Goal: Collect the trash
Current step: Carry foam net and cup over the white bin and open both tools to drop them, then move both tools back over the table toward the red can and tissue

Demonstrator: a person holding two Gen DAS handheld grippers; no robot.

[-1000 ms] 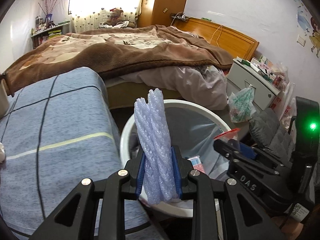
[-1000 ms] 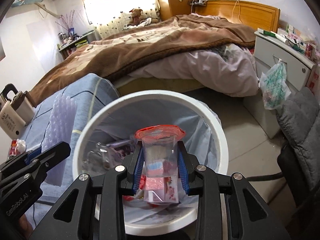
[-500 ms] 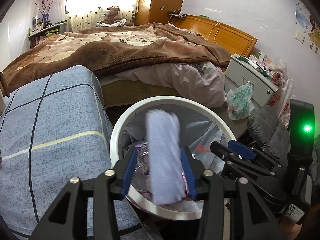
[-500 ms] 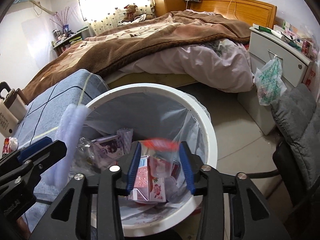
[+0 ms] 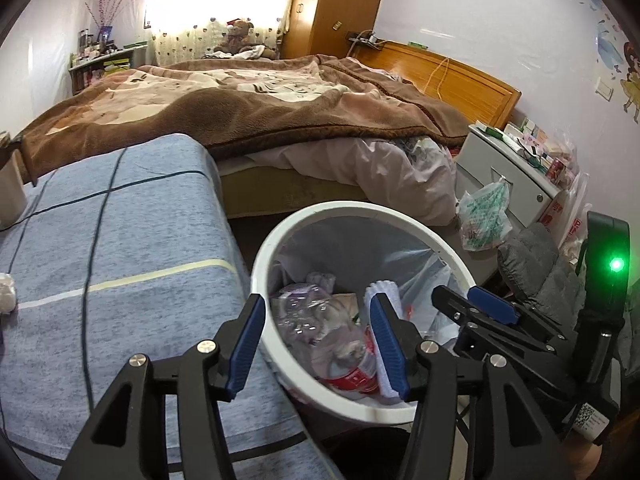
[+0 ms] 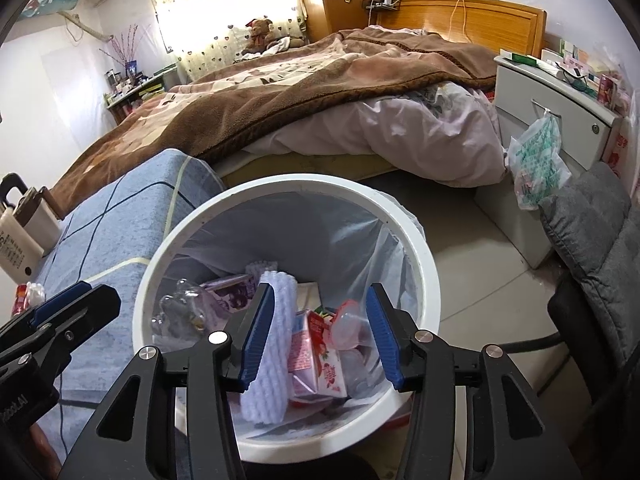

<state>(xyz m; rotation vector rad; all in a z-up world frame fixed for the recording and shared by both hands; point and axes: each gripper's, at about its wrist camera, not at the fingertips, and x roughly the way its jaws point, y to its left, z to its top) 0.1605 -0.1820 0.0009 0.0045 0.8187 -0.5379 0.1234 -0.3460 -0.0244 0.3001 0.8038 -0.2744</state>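
Note:
A white round trash bin (image 5: 280,248) (image 6: 420,248) with a clear liner stands on the floor beside the blue-covered bench. Inside lie a pale purple bubble-wrap roll (image 6: 272,344) (image 5: 386,292), a clear plastic bottle with red label (image 5: 332,344), a pink strawberry milk carton (image 6: 316,356) and a clear cup with red lid (image 6: 348,326). My left gripper (image 5: 318,346) is open and empty above the bin's near left rim. My right gripper (image 6: 318,336) is open and empty above the bin; it also shows in the left wrist view (image 5: 480,308).
A blue checked bench (image 5: 112,264) lies left of the bin, with a white tissue wad (image 5: 7,292) at its left edge. A bed with a brown blanket (image 5: 240,112) is behind. A grey nightstand (image 5: 512,176) with a hanging plastic bag (image 5: 484,216) and a grey cushion (image 6: 592,216) are at right.
Both grippers opened. The bubble-wrap roll dropped from my left gripper into the bin, and the red-lidded cup dropped from my right gripper into the bin.

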